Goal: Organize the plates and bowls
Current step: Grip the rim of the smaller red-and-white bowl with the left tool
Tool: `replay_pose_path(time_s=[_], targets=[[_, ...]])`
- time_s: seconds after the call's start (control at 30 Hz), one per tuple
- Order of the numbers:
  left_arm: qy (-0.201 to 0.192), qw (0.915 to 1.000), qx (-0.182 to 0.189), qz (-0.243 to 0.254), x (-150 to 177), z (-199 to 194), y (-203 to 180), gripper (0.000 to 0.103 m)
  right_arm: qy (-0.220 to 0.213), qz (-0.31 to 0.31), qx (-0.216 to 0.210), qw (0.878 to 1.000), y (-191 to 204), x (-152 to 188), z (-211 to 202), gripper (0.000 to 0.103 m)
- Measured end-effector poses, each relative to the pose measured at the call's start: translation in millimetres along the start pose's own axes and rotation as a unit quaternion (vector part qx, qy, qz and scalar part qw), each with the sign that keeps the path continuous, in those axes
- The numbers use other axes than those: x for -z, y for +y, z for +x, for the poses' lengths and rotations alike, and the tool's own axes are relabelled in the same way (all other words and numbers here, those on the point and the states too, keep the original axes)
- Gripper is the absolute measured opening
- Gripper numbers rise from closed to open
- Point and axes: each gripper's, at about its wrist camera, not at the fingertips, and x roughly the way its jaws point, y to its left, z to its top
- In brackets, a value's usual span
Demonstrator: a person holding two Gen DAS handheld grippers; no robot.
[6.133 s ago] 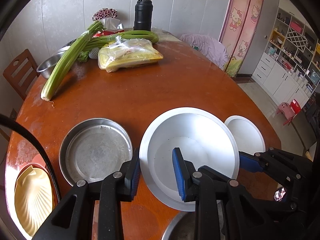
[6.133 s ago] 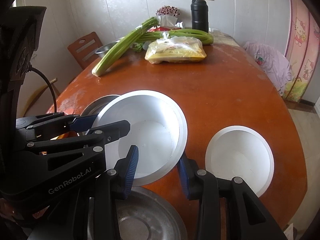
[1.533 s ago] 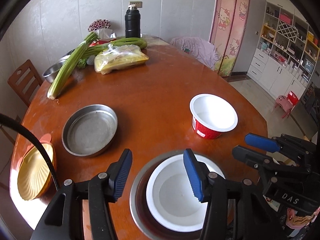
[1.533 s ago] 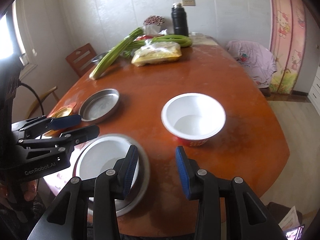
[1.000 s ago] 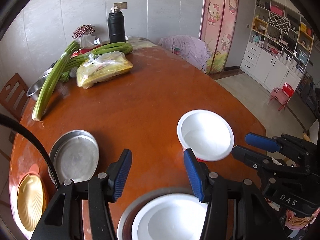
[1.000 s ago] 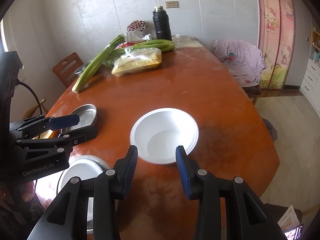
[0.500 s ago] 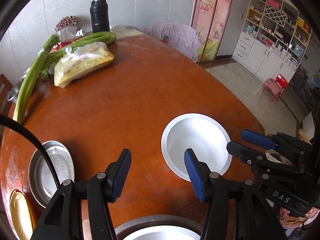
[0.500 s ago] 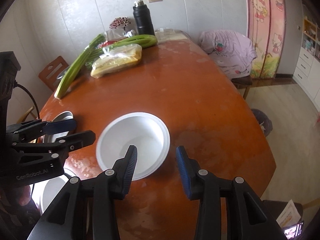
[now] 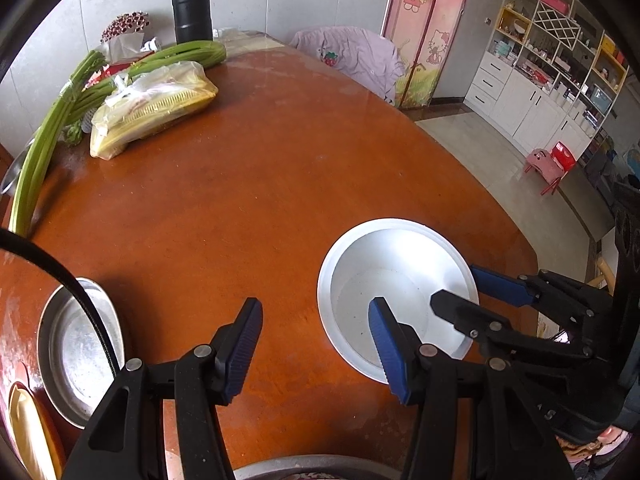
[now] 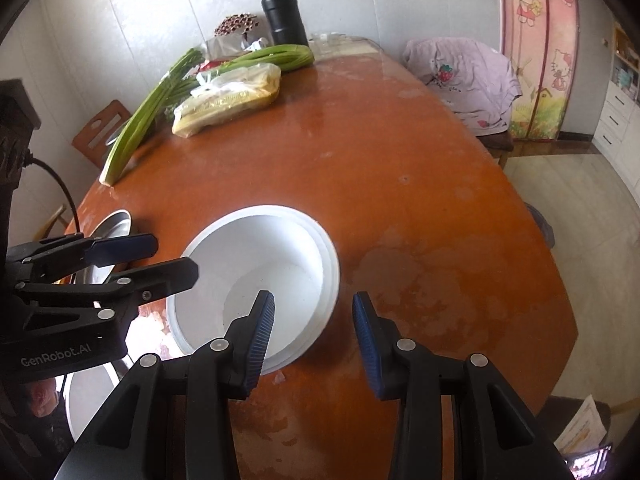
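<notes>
A white bowl stands on the orange table near its right edge. My left gripper is open and empty; its right finger hangs over the bowl's near rim. My right gripper is open and empty, straddling the bowl's near right rim, its left finger over the inside. A steel pan sits at the left, with a yellow plate beside it. A steel rim shows at the bottom edge.
Celery stalks, a bag of yellow food, a black flask and a steel bowl stand at the table's far end. A chair with purple cloth is at the right. The table edge is near the bowl.
Both grippers left the big white bowl stacked in the steel basin and moved right and forward to the smaller white bowl, closing in on it. Both stayed open.
</notes>
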Motion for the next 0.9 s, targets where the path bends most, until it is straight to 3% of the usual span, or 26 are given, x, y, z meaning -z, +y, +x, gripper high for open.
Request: replay_pose_path(time_s=[0.43, 0.63, 0.9], targets=[[0.025, 0.9994, 0.013, -0.019, 0.2, 17.8, 9.3, 0.054, 0.017, -0.021, -0.027, 0.999, 20.0, -2.2, 15.8, 0.042], [0.039, 0.9985, 0.021, -0.032, 1.4, 25.7, 15.9, 0.035, 0.018, -0.032, -0.028, 0.999, 29.5, -3.8, 20.5, 0.04], [0.033, 0.9987, 0.016, -0.035, 1.2, 22.3, 18.6, 0.034, 0.006, -0.046, -0.023, 0.999, 41.6, -4.6, 17.7, 0.038]])
